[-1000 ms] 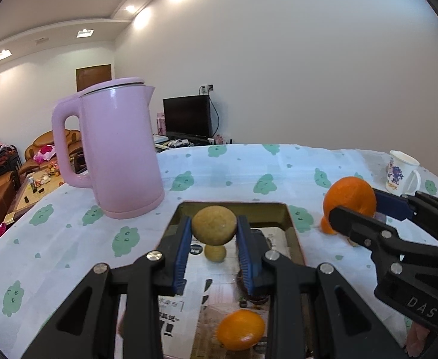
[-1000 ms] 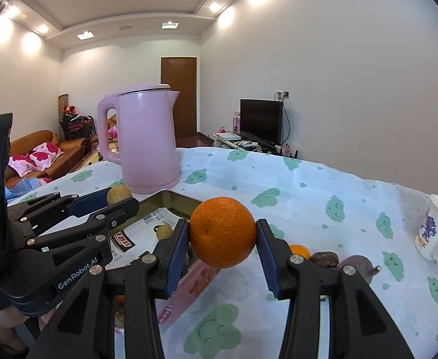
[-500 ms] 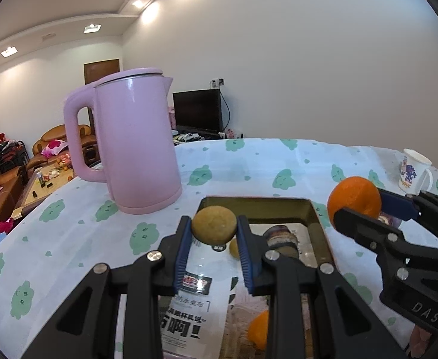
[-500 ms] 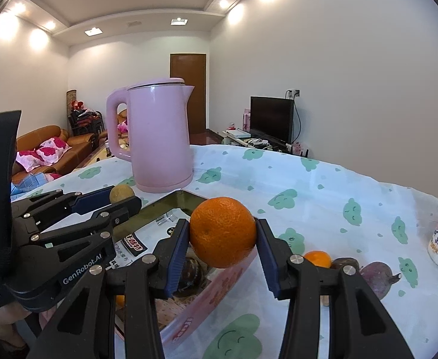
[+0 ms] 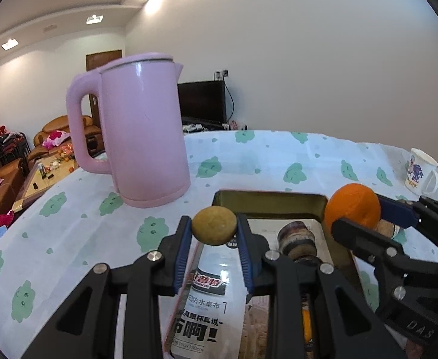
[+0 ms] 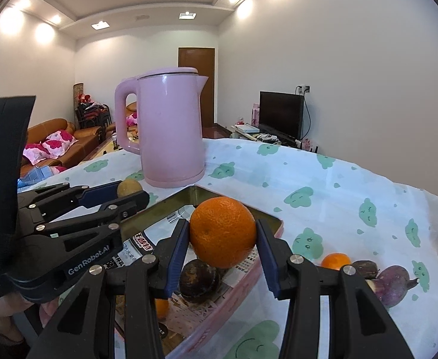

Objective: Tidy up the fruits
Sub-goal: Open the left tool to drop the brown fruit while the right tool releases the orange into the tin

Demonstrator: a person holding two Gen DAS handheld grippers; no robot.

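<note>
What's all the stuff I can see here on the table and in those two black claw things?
Pink plastic kettle: one, pink, behind the tin.
Shallow rectangular tin tray: one, gold inside, pink outside, paper-lined, table centre.
Dark round fruit: one, brownish purple, in the tray.
Large orange: one, orange, held over the tray.
Small tan round fruit: one, yellow-brown, held over the tray.
Small mandarin: one, orange, on the cloth right of the tray.
White floral mug: one, far right.
Left gripper: black, jaws on the tan fruit.
Right gripper: black, jaws on the orange.

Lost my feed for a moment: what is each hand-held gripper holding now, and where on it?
Left hand-held gripper: small yellowish-brown fruit, pinched at its sides. Right hand-held gripper: large orange, clamped across its middle.
</note>
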